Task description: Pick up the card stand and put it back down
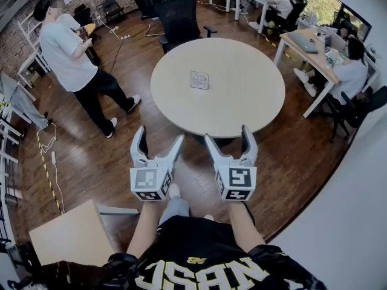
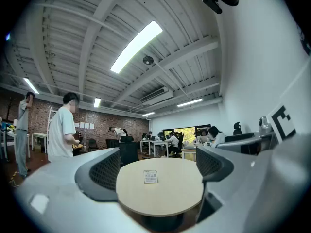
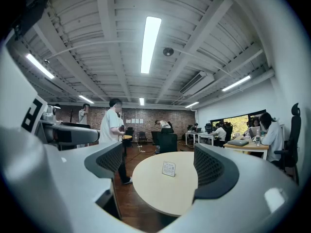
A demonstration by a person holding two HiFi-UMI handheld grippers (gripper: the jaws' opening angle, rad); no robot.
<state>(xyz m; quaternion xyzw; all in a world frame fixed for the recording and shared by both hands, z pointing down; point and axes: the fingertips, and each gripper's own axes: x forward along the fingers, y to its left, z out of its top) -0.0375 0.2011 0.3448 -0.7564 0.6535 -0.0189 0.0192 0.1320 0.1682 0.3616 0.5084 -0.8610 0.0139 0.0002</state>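
The card stand (image 1: 199,80) is seen upright near the middle of the round table (image 1: 242,95), untouched. The left hand-held gripper (image 1: 160,135) and the right hand-held gripper (image 1: 228,135) are held level before the near edge of the table, well apart from the stand. The jaws of both are spread wide and nothing is between them. The pick-up is judged not yet begun; only the approach is in hand. Next, one hand-held gripper should be carried forward over the table until the stand is between its jaws, and then closed gently.
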